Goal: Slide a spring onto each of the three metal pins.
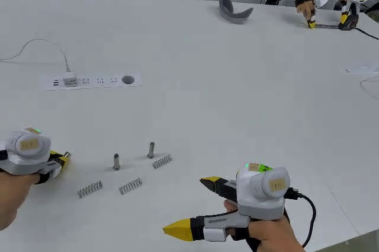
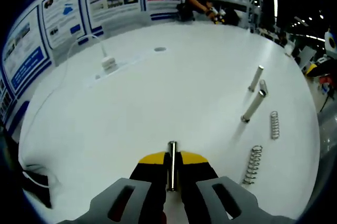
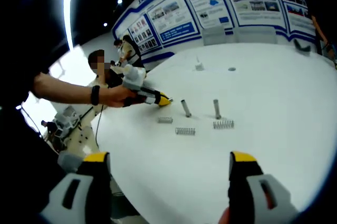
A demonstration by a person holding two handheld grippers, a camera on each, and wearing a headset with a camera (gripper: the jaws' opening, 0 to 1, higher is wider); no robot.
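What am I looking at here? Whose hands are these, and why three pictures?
No robot: a person holds two tools. One picture comes from a headset camera looking down at the white table; the two round ones come from cameras riding on the tools. The left hand-held gripper is shut on a metal pin; the right hand-held gripper is open, empty. Two more pins stand upright on the table, three springs lying near them.
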